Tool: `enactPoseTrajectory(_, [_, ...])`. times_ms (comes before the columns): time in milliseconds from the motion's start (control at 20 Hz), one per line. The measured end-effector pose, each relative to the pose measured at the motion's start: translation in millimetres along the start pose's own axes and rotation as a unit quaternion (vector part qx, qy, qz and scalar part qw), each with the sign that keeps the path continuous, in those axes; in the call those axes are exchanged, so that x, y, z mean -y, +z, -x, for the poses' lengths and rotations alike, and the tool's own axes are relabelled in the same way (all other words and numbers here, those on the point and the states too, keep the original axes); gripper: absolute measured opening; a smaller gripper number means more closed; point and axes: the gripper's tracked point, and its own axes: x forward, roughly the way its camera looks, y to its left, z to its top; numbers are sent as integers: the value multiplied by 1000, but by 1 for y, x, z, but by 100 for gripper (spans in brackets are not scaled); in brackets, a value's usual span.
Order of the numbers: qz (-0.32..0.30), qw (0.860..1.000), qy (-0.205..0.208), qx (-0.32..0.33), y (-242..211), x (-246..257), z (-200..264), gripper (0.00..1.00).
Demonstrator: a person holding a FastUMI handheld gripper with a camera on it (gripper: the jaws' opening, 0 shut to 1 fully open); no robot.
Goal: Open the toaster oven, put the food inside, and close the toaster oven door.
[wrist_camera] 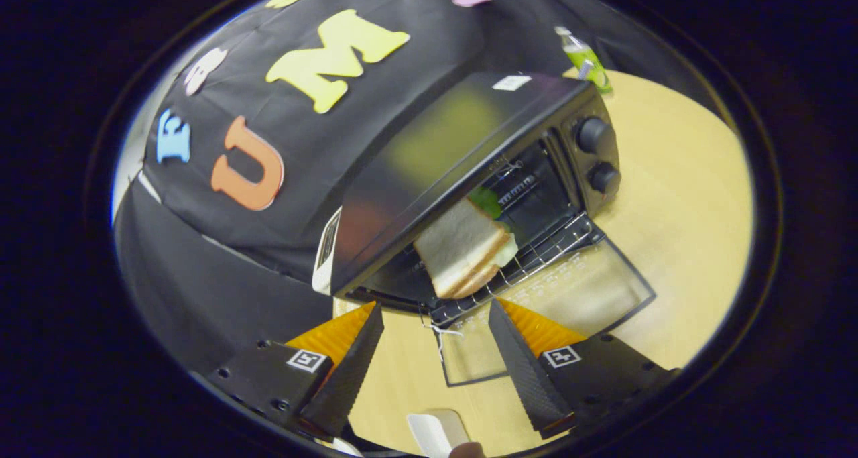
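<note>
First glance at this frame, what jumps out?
The black toaster oven with its glass door dropped open onto the wooden table, and a sandwich sitting on the wire rack inside. The gripper is open and holds nothing, just ahead of the door. Beyond the oven stands a green bottle.

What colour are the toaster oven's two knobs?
Black, like the toaster oven; the knobs show clearly in the gripper view.

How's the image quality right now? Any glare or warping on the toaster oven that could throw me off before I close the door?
Gripper view: fisheye bends and tilts the toaster oven; its glossy top carries blurred coloured reflections; the sandwich on the rack is sharp; the open glass door shows no strong glare; the gripper is open, its fingers apart just short of the door.
</note>
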Motion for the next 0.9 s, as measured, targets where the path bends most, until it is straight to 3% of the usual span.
enactPoseTrajectory(300, [179,983,-33,31,-14,-16,90,100])
enactPoseTrajectory(500, [246,965,-71,54,-32,-1,121,100])
enactPoseTrajectory(700, [274,956,-95,44,-63,29,122,100])
enactPoseTrajectory(900, [282,954,-104,12,-91,71,80,100])
